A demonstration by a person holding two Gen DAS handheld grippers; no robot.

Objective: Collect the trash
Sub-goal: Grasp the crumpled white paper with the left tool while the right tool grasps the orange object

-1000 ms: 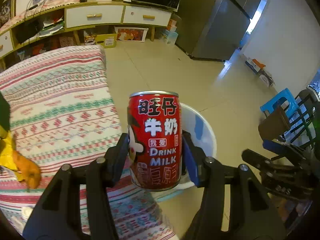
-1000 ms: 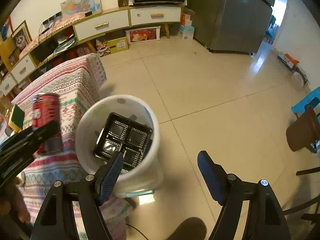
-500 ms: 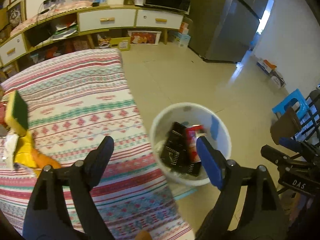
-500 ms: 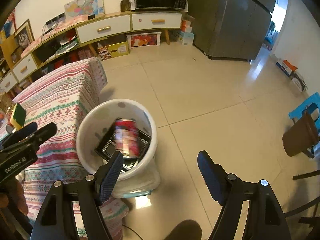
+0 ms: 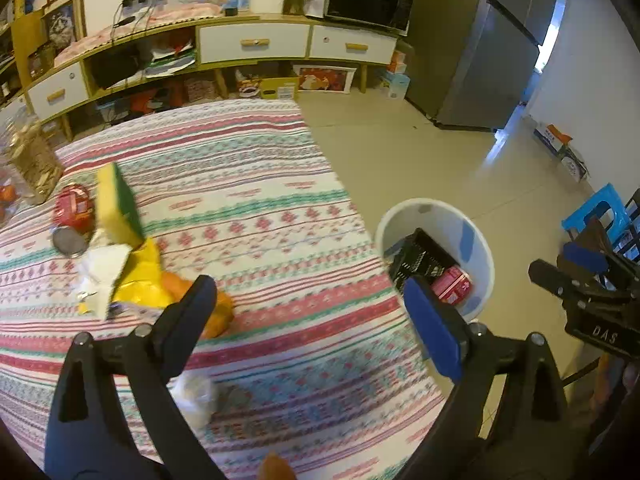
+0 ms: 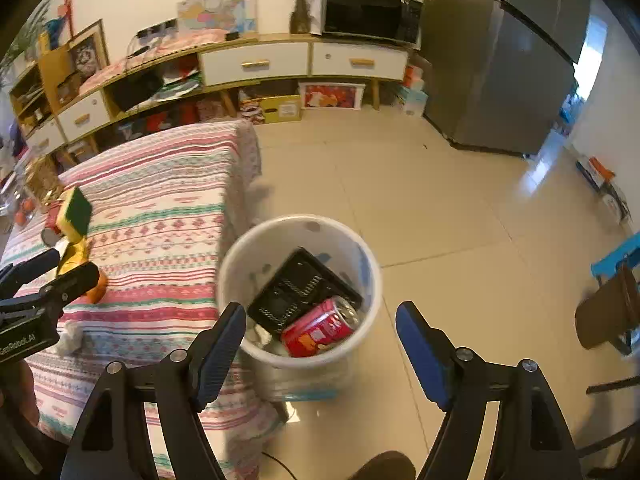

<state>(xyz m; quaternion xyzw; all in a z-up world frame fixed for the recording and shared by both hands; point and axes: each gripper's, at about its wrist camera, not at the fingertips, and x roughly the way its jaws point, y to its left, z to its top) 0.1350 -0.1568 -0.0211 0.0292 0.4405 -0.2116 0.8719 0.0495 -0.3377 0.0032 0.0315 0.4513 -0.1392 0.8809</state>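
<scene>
Left wrist view: a red tin (image 5: 72,208), sponge (image 5: 116,204) and yellow wrapper (image 5: 140,280) remain on the counter (image 5: 260,184). The left hand-held gripper (image 5: 308,312) is opening, empty. Rightward, the milk can (image 5: 452,286) and black tray (image 5: 420,258) lie in the white bin (image 5: 476,240). The right hand-held gripper (image 6: 320,336) gapes, holding nothing.

I note a striped patterned cloth (image 5: 256,208) covering the table. Against the far wall a low cabinet with white drawers (image 6: 256,65) carries a black microwave (image 6: 372,12). A grey refrigerator (image 6: 508,64) stands right of it, a blue stool (image 5: 600,210) near the right edge.
</scene>
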